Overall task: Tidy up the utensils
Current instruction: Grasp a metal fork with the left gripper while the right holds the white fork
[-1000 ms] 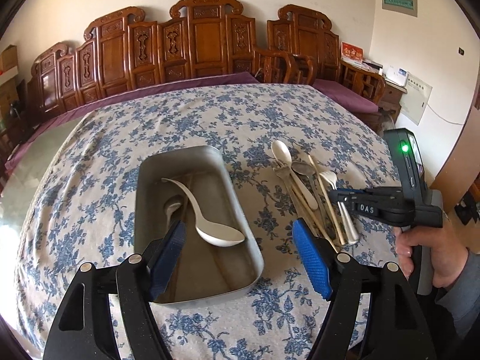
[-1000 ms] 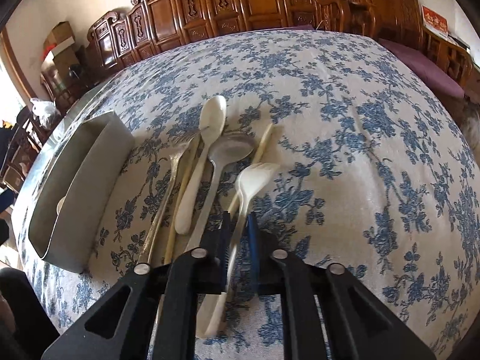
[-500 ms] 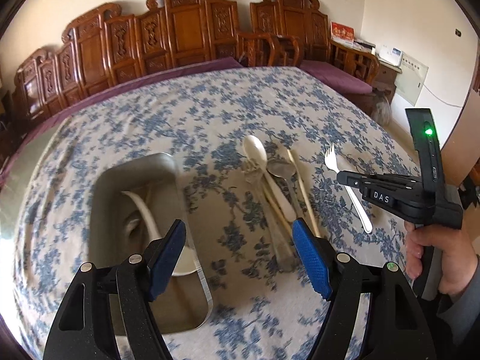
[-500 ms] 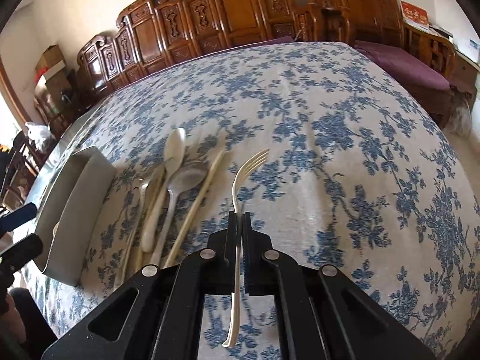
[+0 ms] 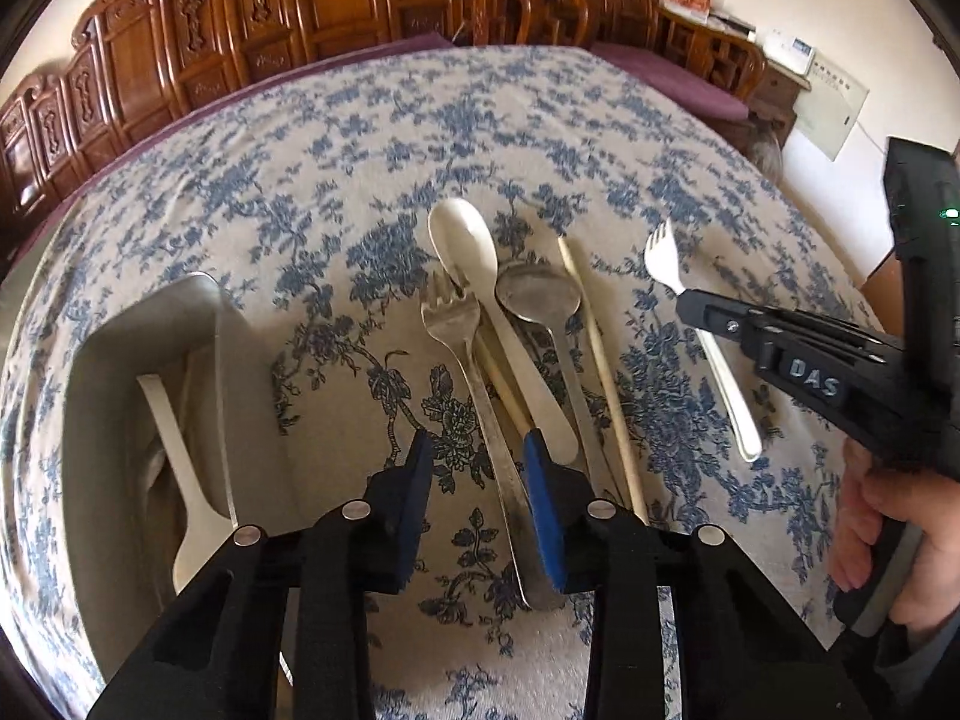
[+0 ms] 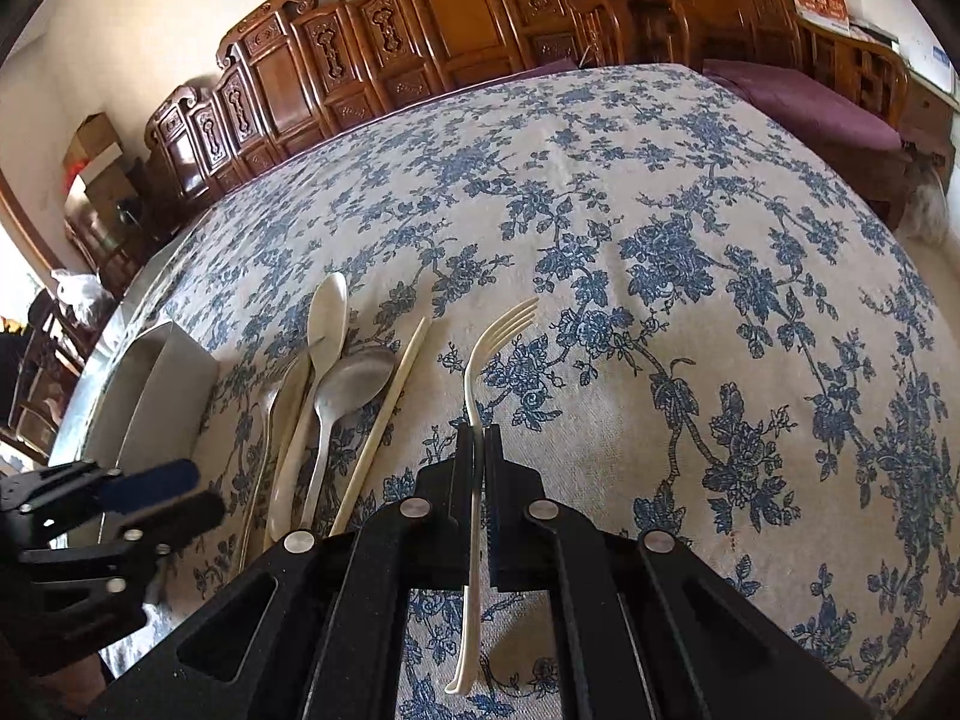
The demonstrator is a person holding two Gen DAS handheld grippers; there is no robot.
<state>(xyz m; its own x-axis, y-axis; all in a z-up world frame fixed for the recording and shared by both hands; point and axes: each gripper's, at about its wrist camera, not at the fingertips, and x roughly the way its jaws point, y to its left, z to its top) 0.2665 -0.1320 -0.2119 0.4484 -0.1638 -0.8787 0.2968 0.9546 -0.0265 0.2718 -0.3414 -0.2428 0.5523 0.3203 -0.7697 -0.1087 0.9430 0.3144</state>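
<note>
My right gripper [image 6: 478, 438] is shut on a white plastic fork [image 6: 487, 360] and holds it above the floral tablecloth; this fork also shows in the left wrist view [image 5: 666, 258]. My left gripper [image 5: 477, 450] is open, its jaws either side of the handle of a metal fork [image 5: 462, 348] in the utensil pile. Beside that lie a white spoon [image 5: 474, 252], a metal spoon [image 5: 540, 300] and a chopstick [image 5: 594, 348]. A metal tray [image 5: 120, 348] at the left holds a white ladle-spoon [image 5: 174, 438].
The round table is covered by a blue floral cloth [image 6: 690, 228]. Carved wooden chairs [image 6: 456, 18] ring the far side. The tray also shows at the left in the right wrist view [image 6: 162, 384], next to my left gripper [image 6: 150, 498].
My right gripper lifted the white fork out of the pile and moved it right. My left gripper moved from over the tray to the metal fork and narrowed its jaws.
</note>
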